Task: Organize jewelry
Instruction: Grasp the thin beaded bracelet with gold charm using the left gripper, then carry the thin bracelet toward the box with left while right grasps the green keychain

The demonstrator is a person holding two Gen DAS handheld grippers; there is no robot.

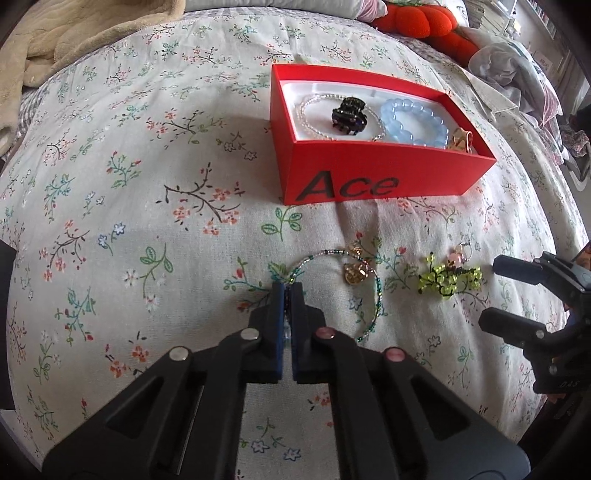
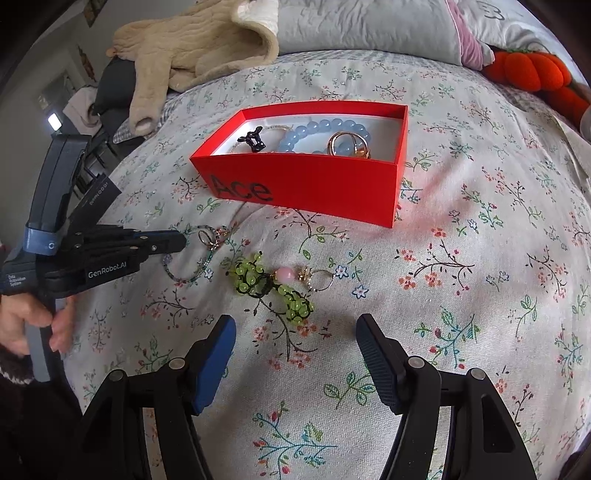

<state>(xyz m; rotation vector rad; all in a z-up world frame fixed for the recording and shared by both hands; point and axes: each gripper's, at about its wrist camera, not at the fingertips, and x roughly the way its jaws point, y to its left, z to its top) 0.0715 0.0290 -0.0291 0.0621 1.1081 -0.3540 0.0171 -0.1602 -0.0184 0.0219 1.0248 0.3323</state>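
A red box (image 1: 369, 177) marked "Ace" lies on the floral bedspread; it also shows in the right wrist view (image 2: 314, 184). Inside it are a clear bead bracelet (image 1: 314, 101), a black hair claw (image 1: 349, 114), a blue bead bracelet (image 1: 413, 123) and a gold piece (image 1: 460, 142). My left gripper (image 1: 287, 291) is shut on a green bead necklace (image 1: 369, 295) with a gold pendant (image 1: 355, 274), lying in front of the box. A yellow-green bead ornament (image 2: 273, 284) with a pink bead lies just ahead of my open, empty right gripper (image 2: 295, 332).
A beige plush blanket (image 2: 192, 48) and grey pillow (image 2: 369, 26) lie at the bed's far end. An orange plush toy (image 2: 532, 70) sits at the far right. Rumpled clothes (image 1: 517, 74) lie at the bed's right edge.
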